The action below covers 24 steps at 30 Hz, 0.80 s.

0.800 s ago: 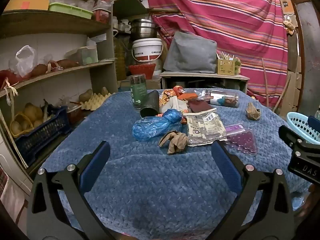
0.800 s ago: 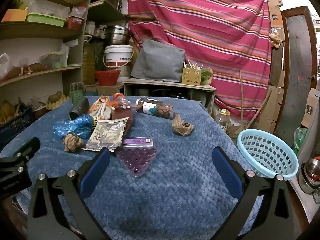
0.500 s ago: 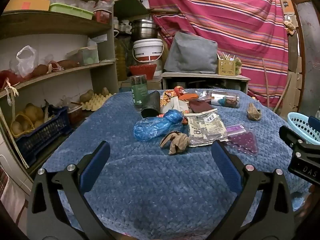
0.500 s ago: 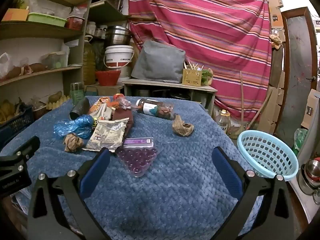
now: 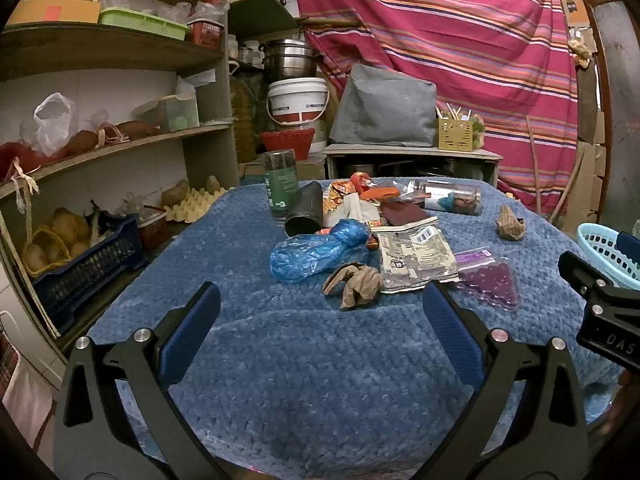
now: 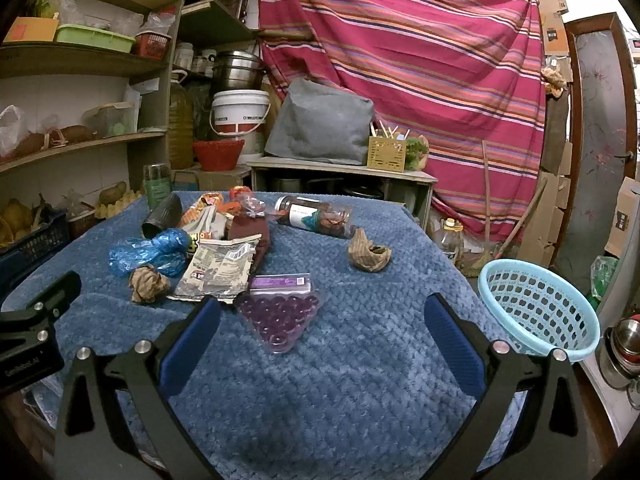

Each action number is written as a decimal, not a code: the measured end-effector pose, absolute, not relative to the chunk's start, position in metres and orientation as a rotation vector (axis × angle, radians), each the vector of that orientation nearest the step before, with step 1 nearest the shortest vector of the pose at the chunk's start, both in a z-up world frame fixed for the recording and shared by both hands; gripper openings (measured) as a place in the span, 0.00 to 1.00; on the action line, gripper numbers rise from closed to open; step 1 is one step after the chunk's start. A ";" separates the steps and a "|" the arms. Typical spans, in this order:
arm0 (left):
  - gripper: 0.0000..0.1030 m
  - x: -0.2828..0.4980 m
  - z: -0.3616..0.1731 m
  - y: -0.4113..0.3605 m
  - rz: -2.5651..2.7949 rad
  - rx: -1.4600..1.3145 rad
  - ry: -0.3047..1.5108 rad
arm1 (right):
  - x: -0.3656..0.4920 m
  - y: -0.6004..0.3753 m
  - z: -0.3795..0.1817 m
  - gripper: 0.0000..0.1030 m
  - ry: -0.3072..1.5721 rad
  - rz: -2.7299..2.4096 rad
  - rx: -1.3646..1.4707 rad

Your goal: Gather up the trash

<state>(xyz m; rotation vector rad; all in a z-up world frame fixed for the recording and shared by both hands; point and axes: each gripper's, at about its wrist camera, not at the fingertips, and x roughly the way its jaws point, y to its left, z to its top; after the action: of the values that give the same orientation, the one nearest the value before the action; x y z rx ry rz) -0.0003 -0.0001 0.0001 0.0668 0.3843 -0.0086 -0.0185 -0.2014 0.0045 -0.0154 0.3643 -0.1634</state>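
Both jaws gape wide and empty: the left hand-held gripper (image 5: 320, 312) sits just short of the crumpled brown paper (image 5: 354, 283), the right hand-held gripper (image 6: 320, 316) just behind the purple bead pack (image 6: 278, 314) on the tabletop (image 6: 360, 380).

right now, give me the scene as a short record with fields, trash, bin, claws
surface: blue quilted cloth
nearest trash: purple bead pack, crumpled brown paper, silver wrapper, blue plastic bag
far trash: bottle lying on its side
bin: light blue basket, off the cloth's right edge
left claw: open, empty
right claw: open, empty
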 end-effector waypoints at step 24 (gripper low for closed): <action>0.95 -0.001 0.000 0.000 -0.009 0.069 0.383 | -0.018 -0.203 0.005 0.96 0.360 -0.163 -0.016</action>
<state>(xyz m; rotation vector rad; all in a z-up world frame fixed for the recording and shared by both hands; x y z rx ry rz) -0.0005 -0.0004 0.0001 0.0693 0.3832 -0.0091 -0.0180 -0.2029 0.0047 -0.0162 0.3601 -0.1629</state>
